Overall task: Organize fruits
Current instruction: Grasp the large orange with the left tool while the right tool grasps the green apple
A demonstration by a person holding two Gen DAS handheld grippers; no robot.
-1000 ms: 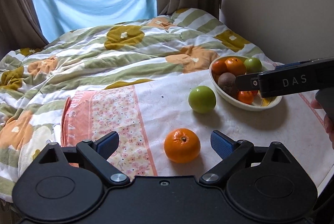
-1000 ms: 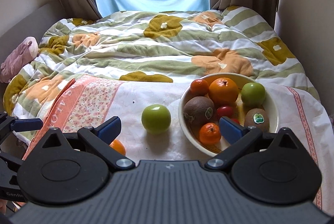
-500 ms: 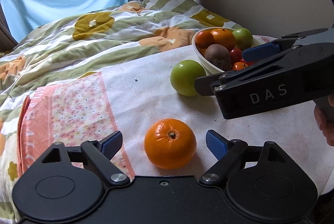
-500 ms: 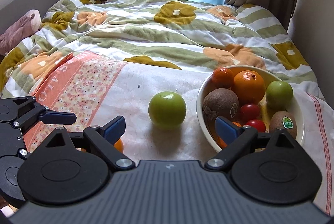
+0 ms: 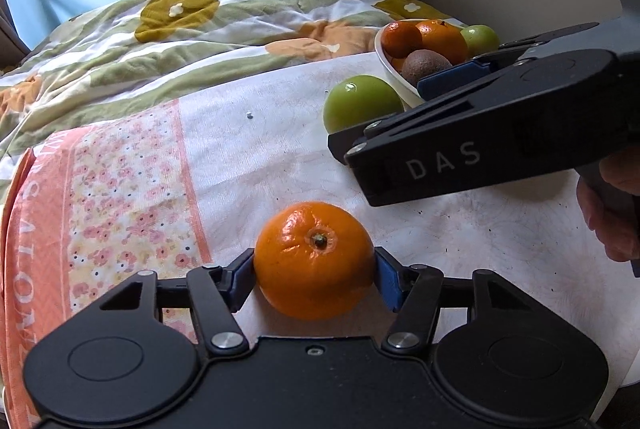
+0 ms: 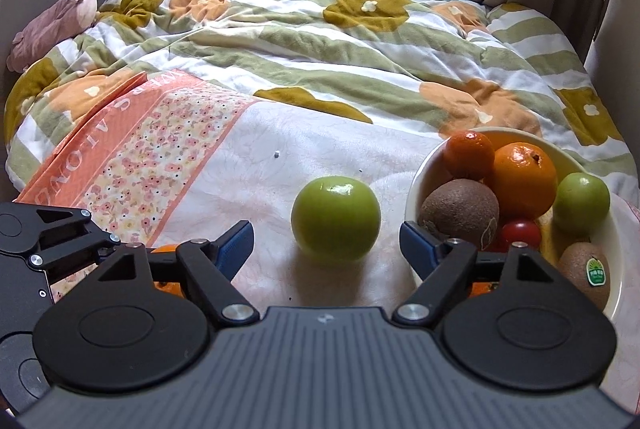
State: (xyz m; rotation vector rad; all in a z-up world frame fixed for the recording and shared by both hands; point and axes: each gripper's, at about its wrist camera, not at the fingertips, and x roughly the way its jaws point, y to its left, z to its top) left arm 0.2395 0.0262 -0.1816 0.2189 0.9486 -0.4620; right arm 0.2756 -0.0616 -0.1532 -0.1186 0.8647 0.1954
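A quilted bed (image 6: 320, 41) fills the far scene, and on the cloth-covered desk (image 6: 280, 149) at the near right a white bowl (image 6: 414, 189) already holds most of the fruit: oranges, kiwis, a small green apple and a red one. Two pieces are left out: the green apple (image 6: 335, 218), lying between the spread-apart fingers of the released right gripper (image 6: 326, 245), and the orange (image 5: 315, 260), near centre, clenched by the left gripper (image 5: 315, 275). The bowl's near rim is hidden behind the right gripper.
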